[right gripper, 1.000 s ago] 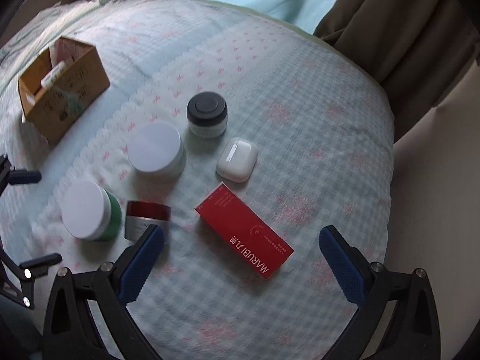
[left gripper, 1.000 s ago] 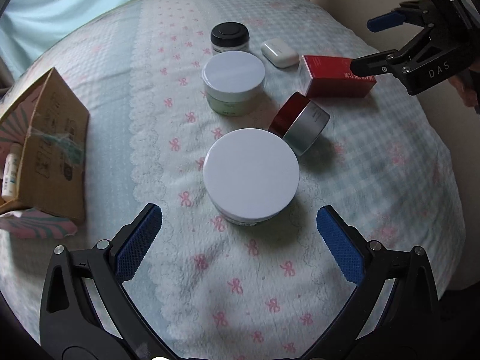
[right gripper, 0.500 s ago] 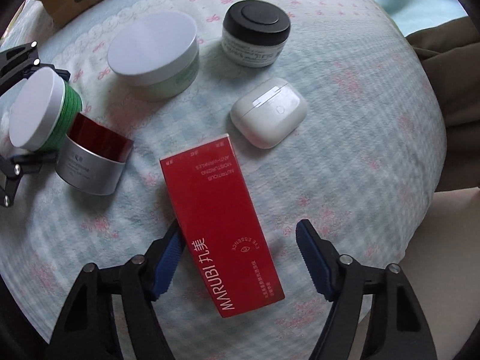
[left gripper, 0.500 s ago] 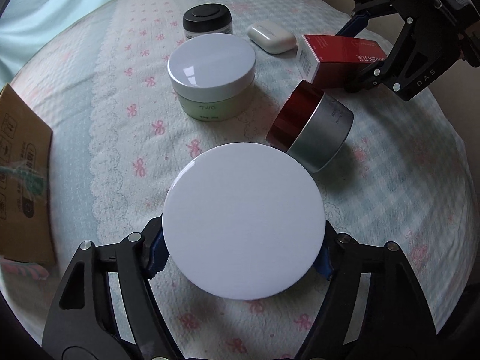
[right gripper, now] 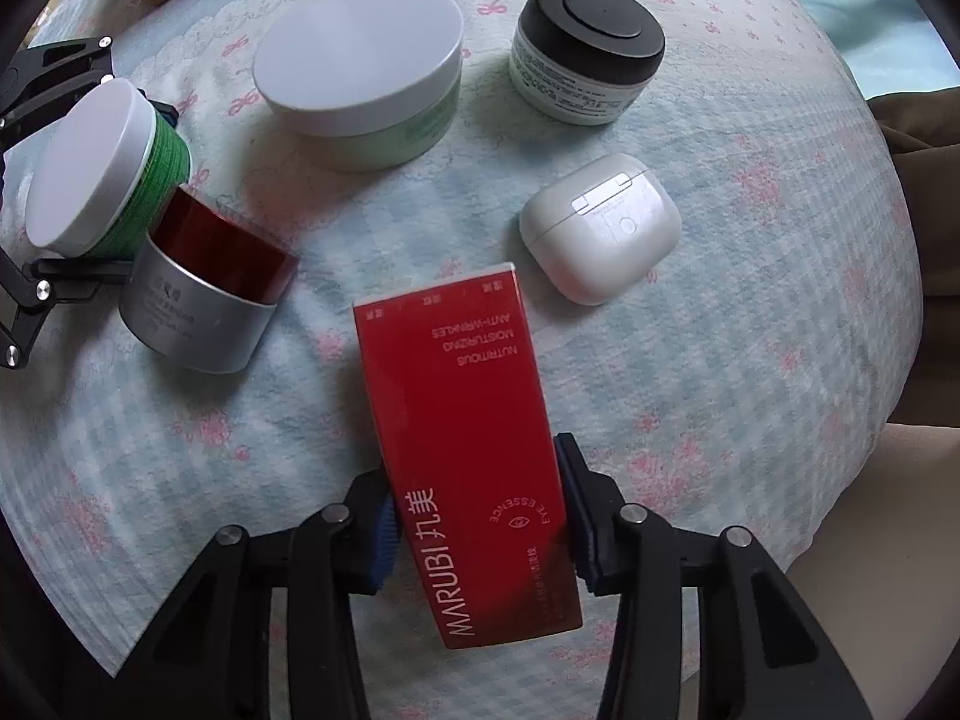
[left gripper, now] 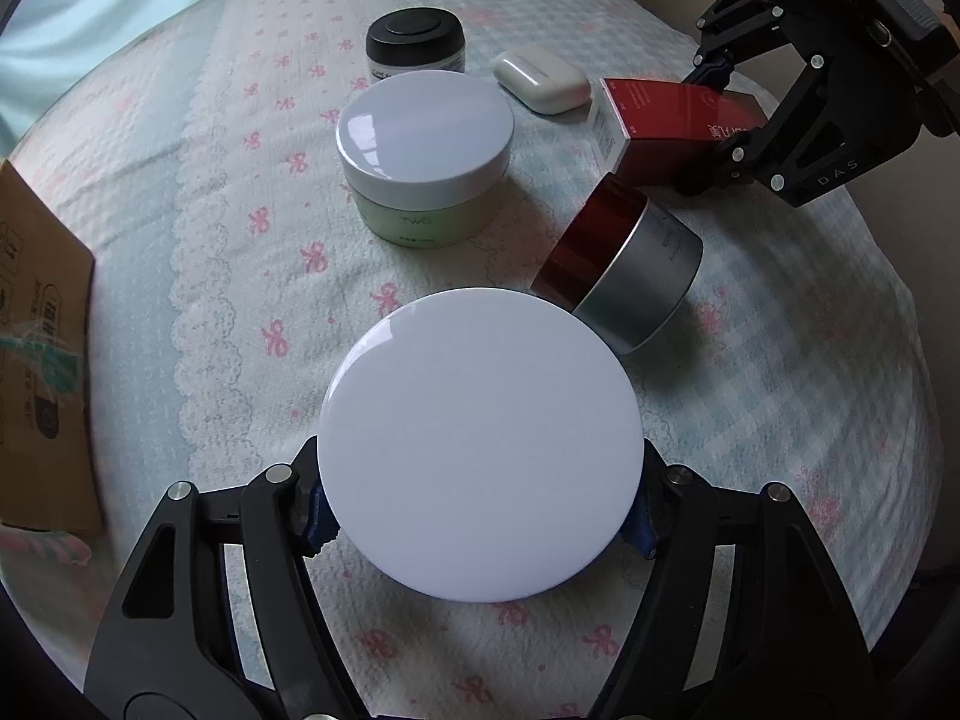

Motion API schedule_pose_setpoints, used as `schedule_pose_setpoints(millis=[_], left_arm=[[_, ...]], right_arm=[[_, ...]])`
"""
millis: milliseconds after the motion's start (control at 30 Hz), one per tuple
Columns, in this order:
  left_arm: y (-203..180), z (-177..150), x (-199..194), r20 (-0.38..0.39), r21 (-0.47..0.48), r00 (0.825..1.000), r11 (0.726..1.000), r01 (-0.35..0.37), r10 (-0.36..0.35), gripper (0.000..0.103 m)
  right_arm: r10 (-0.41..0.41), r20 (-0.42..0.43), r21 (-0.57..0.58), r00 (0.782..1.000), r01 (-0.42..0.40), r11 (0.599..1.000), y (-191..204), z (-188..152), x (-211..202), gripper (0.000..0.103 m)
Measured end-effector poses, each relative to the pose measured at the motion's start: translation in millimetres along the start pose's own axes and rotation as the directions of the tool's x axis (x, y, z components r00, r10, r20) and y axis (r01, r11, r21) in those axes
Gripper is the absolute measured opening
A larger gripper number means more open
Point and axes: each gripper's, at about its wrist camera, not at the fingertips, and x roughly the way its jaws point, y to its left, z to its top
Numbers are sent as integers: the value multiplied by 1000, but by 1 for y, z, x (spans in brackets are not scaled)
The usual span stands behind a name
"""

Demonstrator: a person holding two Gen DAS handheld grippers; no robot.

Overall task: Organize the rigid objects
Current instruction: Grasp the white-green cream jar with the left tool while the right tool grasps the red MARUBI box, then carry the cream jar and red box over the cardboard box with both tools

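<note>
The left gripper [left gripper: 480, 516] is closing on the round white-lidded green jar [left gripper: 480, 444]. The right gripper [right gripper: 477, 516] is closing on the long red cardboard box [right gripper: 462, 420].

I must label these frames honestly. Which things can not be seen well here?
- Green jar: left wrist view, its own white lid hides the body.
- Carton: left wrist view, cut by the left edge; inside unseen.
- Silver jar label: right wrist view, too small and blurred.
- Red box: left wrist view, far end behind the right tool.

bare cloth [right gripper: 750, 390] right of the red box [right gripper: 462, 438] — silver jar [right gripper: 198, 306] crowds its left.
</note>
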Motion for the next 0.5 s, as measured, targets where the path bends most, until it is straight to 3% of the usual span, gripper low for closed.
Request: schedule_pose_setpoints(millis=[267, 500], left_arm=[[12, 5, -20, 35, -34, 999, 999, -3, 4, 68], [20, 13, -55, 80, -82, 997, 997, 3, 3, 68]], right_arm=[[40, 43, 127, 998, -45, 991, 0, 13, -25, 38], [44, 101, 275, 994, -70, 959, -7, 15, -62, 38]])
